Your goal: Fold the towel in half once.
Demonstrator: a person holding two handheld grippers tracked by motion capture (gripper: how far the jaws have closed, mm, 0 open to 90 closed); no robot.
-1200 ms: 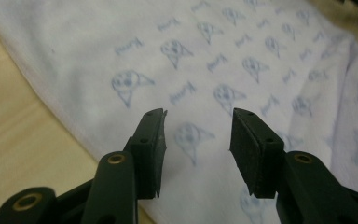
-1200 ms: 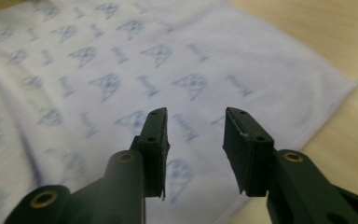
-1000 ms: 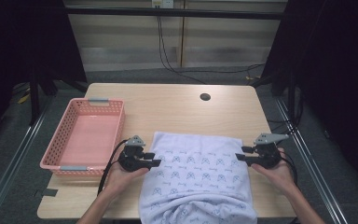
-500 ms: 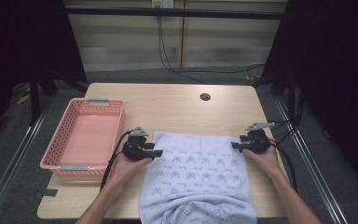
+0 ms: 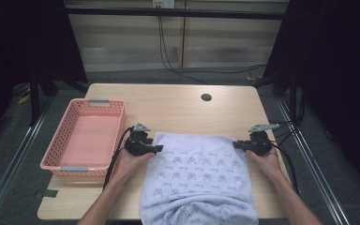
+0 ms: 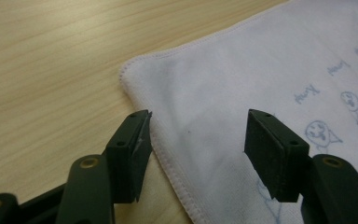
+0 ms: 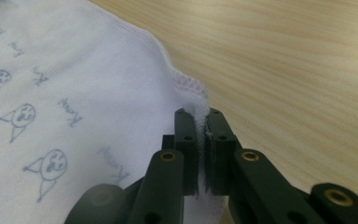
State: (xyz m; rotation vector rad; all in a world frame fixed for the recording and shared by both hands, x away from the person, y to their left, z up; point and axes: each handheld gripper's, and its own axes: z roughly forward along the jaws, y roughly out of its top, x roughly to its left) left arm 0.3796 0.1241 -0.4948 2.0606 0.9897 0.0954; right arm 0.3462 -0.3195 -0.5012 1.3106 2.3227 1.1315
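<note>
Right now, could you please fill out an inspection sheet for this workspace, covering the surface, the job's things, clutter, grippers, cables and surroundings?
Surface: light wooden table with a dark round hole near its far edge.
Job's things: white printed towel spread flat, its near end bunched and hanging over the table's near edge.
Clutter: pink basket on the table's left side, nothing seen inside.
Grippers: left gripper open, jaws astride the towel's far left corner, one jaw over the cloth, one off its hem; right gripper shut on the towel's edge.
Cables: a black cable trails from each gripper; more run across the floor behind.
Surroundings: dark curtains at both sides, pale wall panels beyond.
</note>
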